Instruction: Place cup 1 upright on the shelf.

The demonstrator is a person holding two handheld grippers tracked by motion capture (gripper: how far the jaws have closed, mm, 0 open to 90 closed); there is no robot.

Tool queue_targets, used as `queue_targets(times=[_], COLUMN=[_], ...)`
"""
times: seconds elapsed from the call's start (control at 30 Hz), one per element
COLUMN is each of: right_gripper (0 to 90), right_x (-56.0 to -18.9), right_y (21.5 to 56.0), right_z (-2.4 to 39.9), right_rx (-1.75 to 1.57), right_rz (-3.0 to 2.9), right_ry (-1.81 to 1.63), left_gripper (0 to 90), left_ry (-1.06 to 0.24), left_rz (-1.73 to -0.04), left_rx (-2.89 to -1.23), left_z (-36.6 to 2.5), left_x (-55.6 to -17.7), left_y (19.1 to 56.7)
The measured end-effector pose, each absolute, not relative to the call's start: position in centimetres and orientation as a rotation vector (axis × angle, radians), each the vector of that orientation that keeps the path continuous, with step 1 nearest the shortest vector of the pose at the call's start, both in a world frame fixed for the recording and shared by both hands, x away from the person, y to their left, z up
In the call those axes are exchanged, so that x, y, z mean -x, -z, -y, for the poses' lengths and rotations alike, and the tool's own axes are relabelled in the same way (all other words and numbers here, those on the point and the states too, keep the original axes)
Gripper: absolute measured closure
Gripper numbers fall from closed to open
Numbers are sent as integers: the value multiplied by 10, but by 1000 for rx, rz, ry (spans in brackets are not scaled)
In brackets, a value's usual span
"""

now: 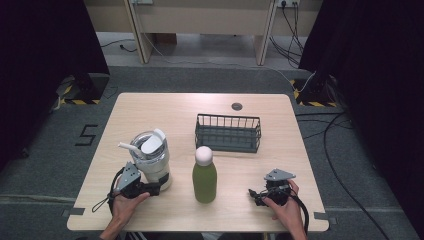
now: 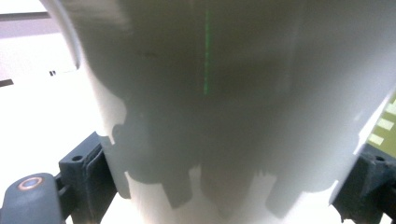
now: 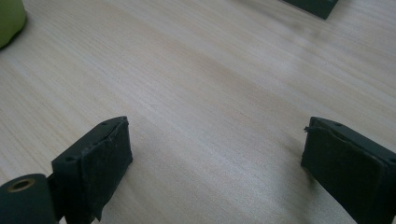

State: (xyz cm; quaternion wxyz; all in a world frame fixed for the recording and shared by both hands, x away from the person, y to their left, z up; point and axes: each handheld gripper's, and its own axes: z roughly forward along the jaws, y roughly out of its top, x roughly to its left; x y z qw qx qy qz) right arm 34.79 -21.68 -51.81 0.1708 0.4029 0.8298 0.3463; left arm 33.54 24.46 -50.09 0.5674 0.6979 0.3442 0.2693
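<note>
Wooden table, white lidded tumbler, straw

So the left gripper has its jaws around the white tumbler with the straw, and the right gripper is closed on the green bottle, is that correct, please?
Not quite. The left gripper does straddle the white tumbler with the straw, but the right gripper is open over bare table, apart from the green bottle with the white cap, as the right gripper view shows.

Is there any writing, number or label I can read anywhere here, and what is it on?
"5": a dark number marked on the grey floor, left of the table.
The white tumbler, the green bottle and the wire basket show no readable text.
</note>
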Motion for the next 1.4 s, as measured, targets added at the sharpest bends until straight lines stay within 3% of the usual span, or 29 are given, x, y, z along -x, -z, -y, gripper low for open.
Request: queue_targets(times=[0.73, 1.4], right_gripper=[83, 83], right_x=[-348, -349], right_y=[518, 518], right_z=[216, 216], right_rx=[-1150, -1145], right_rz=[-2356, -2358], right_ry=[-985, -986], left_gripper=[108, 108], left_ry=[-653, -652], left_rz=[-811, -770], left_rx=[-1606, -1561], left_z=[-247, -231], left_x=[-349, -385], left_y=[485, 442])
